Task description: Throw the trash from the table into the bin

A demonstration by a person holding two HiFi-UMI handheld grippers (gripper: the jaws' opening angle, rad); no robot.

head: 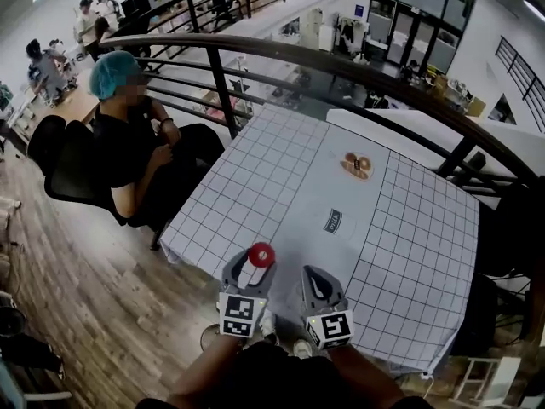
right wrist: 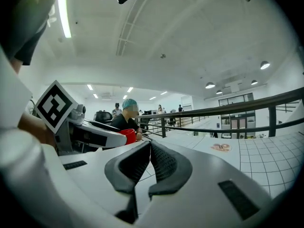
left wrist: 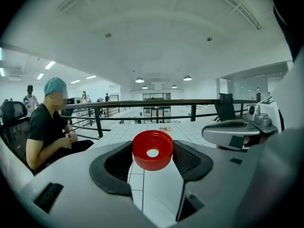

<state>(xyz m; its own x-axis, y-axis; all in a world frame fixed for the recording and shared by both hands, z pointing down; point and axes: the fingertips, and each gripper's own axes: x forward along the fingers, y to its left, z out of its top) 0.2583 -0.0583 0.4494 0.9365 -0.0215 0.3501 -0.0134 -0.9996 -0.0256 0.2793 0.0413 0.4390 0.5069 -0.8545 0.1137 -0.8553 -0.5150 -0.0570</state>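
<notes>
The left tool [head: 255, 264] clamps a red ribbed plastic bottle cap [left wrist: 152, 150] above the near edge of the white gridded surface [head: 255, 186]. The right tool [head: 317, 285] is closed and empty. A small dark packet [head: 332, 221] lies ahead, nearer the right tool. No bin is visible.

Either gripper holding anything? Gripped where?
Left gripper holds a red bottle cap, jaws pinching its ribbed side wall. Right gripper is shut and empty.
</notes>
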